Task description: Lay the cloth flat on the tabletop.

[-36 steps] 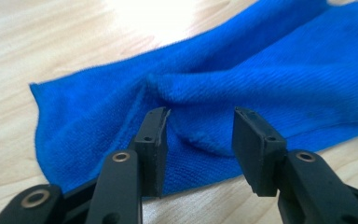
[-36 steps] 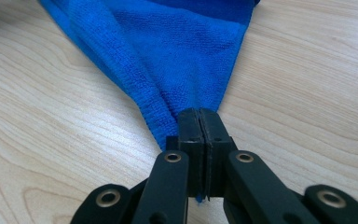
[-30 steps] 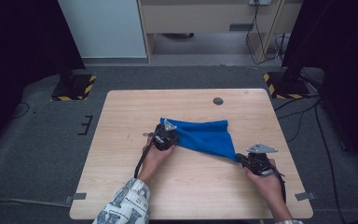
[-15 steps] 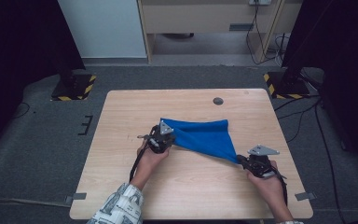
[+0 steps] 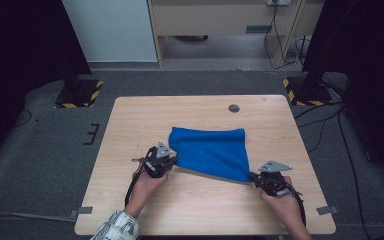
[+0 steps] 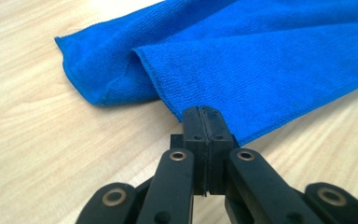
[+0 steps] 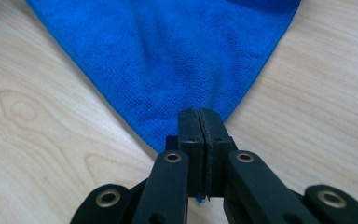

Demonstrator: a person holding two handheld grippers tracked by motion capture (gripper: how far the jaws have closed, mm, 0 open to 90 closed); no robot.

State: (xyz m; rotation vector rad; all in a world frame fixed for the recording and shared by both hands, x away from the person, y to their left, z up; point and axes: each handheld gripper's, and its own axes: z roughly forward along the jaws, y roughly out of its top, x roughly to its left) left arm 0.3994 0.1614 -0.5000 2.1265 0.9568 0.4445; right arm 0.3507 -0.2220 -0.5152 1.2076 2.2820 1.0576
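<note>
A blue cloth (image 5: pixel 210 152) lies partly folded in the middle of the wooden table (image 5: pixel 190 210). At the cloth's near left edge my left gripper (image 5: pixel 172 161) is shut. In the left gripper view its jaws (image 6: pixel 203 116) pinch the hem of the cloth's (image 6: pixel 261 60) upper layer, with a folded layer lying behind it. My right gripper (image 5: pixel 254 176) is at the near right corner. Seen in the right gripper view, it (image 7: pixel 199 119) is shut on the pointed tip of the cloth (image 7: pixel 168 56), which is pulled taut between the two grippers.
A small dark round disc (image 5: pixel 234 108) sits in the tabletop near the far edge. Two stand bases with yellow-black stripes (image 5: pixel 77 94) (image 5: pixel 307 90) rest on the grey floor beyond the far corners. Bare wood stretches along the near and left sides of the table.
My left gripper has moved left and toward the person, drawing the cloth's near left edge along. The right gripper has stayed put.
</note>
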